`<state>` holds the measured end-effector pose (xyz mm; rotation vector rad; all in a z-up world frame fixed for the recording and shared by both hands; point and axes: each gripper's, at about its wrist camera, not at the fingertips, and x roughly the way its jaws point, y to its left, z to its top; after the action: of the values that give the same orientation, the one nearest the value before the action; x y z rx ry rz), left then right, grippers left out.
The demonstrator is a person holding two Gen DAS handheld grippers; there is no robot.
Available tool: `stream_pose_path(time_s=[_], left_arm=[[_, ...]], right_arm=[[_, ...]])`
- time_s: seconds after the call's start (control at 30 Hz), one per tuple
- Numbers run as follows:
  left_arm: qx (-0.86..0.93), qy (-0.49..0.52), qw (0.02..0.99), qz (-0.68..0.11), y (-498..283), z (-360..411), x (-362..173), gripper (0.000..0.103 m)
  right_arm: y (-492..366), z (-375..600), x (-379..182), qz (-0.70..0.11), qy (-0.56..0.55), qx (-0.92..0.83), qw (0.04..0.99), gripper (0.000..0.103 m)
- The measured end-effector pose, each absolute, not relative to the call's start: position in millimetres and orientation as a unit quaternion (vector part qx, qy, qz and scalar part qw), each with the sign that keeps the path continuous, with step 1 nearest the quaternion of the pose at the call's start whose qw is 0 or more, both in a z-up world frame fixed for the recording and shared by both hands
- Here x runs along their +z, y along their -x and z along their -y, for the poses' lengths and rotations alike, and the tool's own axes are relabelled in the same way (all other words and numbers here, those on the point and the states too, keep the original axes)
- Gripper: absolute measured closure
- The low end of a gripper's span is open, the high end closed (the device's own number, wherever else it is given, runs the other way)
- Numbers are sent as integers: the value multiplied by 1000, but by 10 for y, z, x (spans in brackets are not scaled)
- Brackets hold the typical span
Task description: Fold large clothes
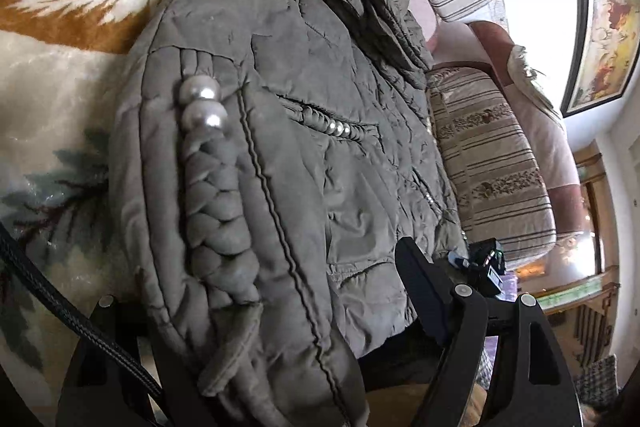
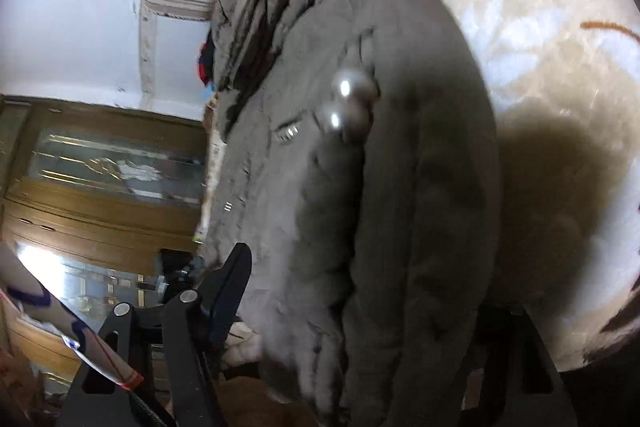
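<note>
The olive-grey padded jacket fills both views, lying on a cream blanket with a leaf pattern, its far edge up against the striped cushions of a sofa. It looks doubled over on itself: a sleeve with a plaited trim and two large pearl beads lies across the front, and the collar end is bunched in thick folds at the top. From the right wrist view the same beads sit on the upper layer, with stacked edges of fabric running down towards the camera.

And both tools are right at the near hem! The left gripper has the jacket's lower edge draped between its fingers, the cloth covering the left one, so it seems to be clamped on the fabric. The right gripper shows one dark finger beside the hem and the other buried under the layered cloth; it also appears to be gripping the jacket, though the contact itself is hidden.

Judging by this, the sleeves are already tucked in and the lengthwise fold is made. What appears to be left is carrying the hem up towards the collar, then flattening the bundle.
</note>
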<state>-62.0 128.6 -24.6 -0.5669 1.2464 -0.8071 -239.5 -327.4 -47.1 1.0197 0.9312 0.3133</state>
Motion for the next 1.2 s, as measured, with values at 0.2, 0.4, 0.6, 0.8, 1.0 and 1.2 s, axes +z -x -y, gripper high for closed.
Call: stream_pose_path(time_s=[0.2, 0.4, 0.6, 0.8, 1.0, 1.2], left_arm=[[-282, 192, 744, -574, 709, -1175, -167, 50], [-238, 160, 772, -567, 735, -1170, 56, 84], [-247, 163, 795, -529, 897, -1240, 413, 88], [-266, 178, 793, -518, 1225, -1394, 617, 88], [-270, 167, 805, -500, 1339, -1477, 809, 88], [-283, 174, 819, -468, 1004, -1447, 1177, 88]], right_arm=[[2386, 3161, -432, -440, -438, 109, 777, 44], [2484, 3179, -311, -433, -435, 64, 787, 75], [2661, 3150, 109, -382, -432, 82, 813, 81], [3002, 3012, 403, -373, -416, 116, 821, 81], [3228, 2982, 550, -380, -404, 120, 823, 81], [2895, 2972, 883, -363, -392, 125, 836, 81]])
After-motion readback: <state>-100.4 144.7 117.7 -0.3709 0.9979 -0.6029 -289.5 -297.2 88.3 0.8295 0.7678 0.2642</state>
